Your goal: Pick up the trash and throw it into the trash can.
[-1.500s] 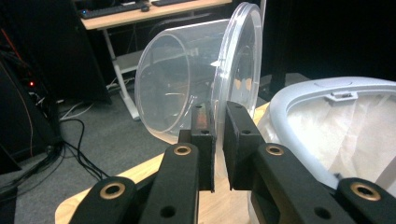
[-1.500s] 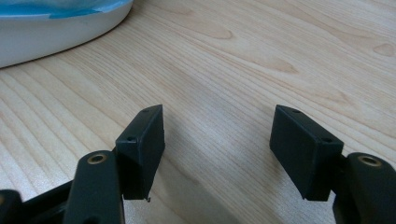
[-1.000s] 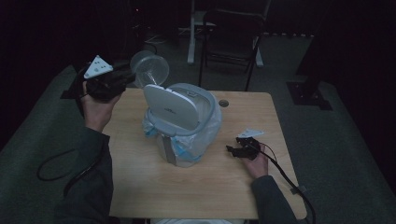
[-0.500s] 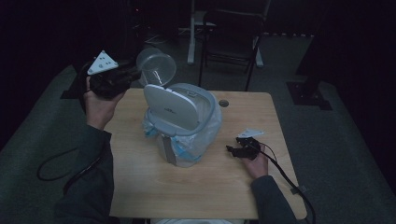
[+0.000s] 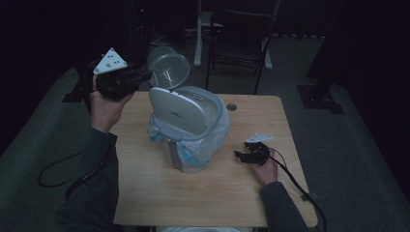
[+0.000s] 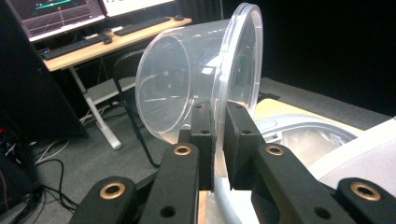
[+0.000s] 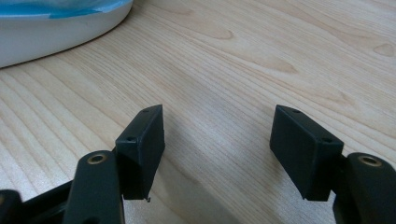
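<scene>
From above, the left gripper (image 5: 126, 77) has carried the clear round plastic tub (image 5: 168, 67) closer to the white swing-lid bin lined with a clear blue-edged bag (image 5: 188, 126) than it was a second ago. Back then the tub hung off to the far left of the bin and lower; now it sits just beyond the bin's raised lid, tipped on its side with its mouth turned toward the bin. I'd read that as the approach nearly done, with the drop into the bin the step left. The right gripper (image 5: 247, 153) has not budged: it lies on the pale wooden table (image 5: 145, 193) just to the right of the bin, in the person's right hand.

In the left gripper view, the two black jaws are pinched onto the tub's (image 6: 201, 74) rim, one inside the wall and one outside, with only the thin plastic between them. The bin's grey rim and white lid (image 6: 327, 140) show just below and beyond the tub, so the tub is over the bin's edge or very near it; which, I cannot tell.

In the right gripper view, the jaws stand wide apart with nothing between them, hovering low over the table's (image 7: 261, 51) wood grain. The bin's white base and a strip of blue bag edge (image 7: 56, 18) sit close by at the upper left.
</scene>
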`<state>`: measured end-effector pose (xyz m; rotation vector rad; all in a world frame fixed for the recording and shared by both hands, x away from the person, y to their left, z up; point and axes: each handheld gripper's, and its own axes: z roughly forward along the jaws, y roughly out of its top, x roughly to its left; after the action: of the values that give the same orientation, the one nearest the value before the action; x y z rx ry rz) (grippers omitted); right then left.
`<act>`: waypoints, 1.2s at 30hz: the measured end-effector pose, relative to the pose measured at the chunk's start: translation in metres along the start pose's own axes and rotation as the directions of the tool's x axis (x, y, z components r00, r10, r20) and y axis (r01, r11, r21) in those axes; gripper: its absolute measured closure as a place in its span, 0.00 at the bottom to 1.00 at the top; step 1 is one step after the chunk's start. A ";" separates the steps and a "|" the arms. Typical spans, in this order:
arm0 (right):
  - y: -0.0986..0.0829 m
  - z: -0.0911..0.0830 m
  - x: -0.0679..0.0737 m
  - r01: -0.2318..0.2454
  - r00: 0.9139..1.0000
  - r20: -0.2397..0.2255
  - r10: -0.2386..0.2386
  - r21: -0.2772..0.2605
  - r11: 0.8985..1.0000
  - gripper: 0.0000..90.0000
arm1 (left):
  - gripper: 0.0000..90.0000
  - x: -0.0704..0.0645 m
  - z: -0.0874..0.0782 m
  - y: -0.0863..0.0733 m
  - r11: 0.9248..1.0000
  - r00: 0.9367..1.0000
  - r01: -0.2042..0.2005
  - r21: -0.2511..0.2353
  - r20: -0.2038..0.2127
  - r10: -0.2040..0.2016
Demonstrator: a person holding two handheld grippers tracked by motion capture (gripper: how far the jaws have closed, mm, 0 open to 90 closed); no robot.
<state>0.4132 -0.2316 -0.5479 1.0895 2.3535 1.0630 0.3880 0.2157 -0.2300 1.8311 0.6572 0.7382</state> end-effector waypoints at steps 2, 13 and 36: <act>0.000 0.000 0.000 0.000 1.000 0.000 0.000 0.000 1.000 0.38 | 0.94 -0.002 0.000 0.002 1.000 1.000 0.001 -0.006 0.007 -0.001; 0.000 0.000 0.000 0.000 1.000 0.000 0.000 0.000 1.000 0.38 | 0.93 -0.010 -0.003 0.010 1.000 0.999 -0.015 -0.020 0.041 0.016; 0.000 0.000 0.000 -0.001 1.000 -0.001 0.001 0.001 1.000 0.38 | 0.93 -0.028 -0.003 0.019 0.998 0.993 -0.050 -0.030 0.105 0.053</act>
<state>0.4132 -0.2315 -0.5479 1.0902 2.3543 1.0632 0.3694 0.1905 -0.2168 1.8540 0.5302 0.6753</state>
